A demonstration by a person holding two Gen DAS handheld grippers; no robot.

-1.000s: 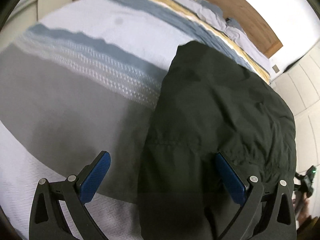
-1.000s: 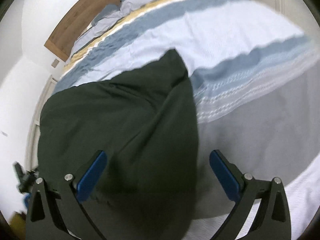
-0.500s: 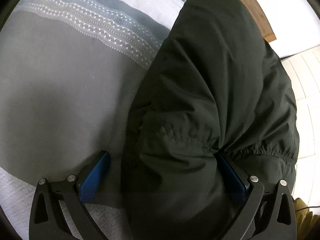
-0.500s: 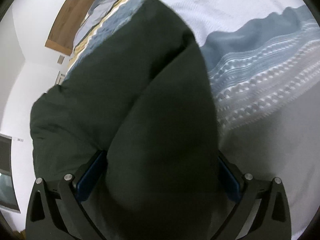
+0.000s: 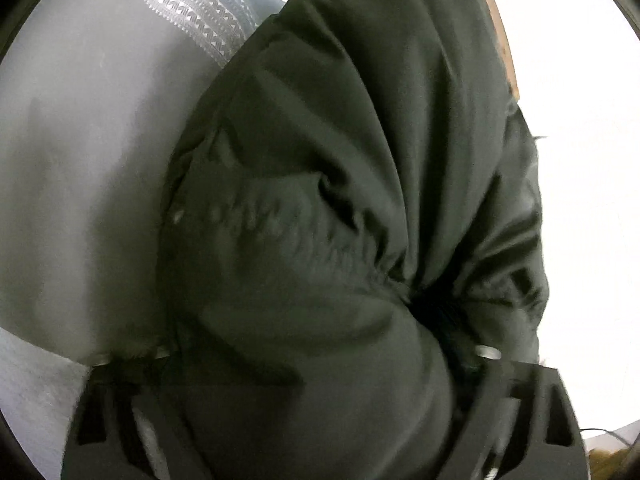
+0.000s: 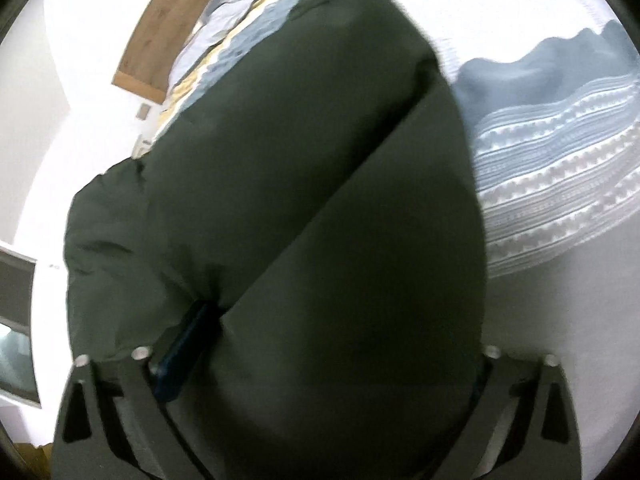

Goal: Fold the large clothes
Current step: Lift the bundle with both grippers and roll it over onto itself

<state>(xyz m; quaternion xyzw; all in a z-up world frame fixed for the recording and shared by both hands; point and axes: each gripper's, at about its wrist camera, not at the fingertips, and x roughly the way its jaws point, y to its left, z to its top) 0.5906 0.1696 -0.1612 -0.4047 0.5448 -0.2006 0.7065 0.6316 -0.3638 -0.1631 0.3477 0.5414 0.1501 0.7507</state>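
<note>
A bulky dark green jacket (image 5: 340,208) is seen lying on a bed, spread over the bedspread (image 5: 80,152) with its grey, pale blue and white patterned bands. The fabric is smooth and slightly glossy, heavily creased, with a gathered, puckered seam (probably elastic) running across the bunched part in the left wrist view. In the right wrist view the garment (image 6: 304,184) is shown as two thick padded folds divided by a long diagonal crease. A mound of this cloth is enclosed by the left gripper (image 5: 324,356), whose jaws are closing, the pads being mostly buried. The right gripper (image 6: 332,356) is likewise closing around a thick fold, one blue pad (image 6: 180,354) pressed into the fabric. A wooden headboard (image 6: 156,36) is visible beyond.
</note>
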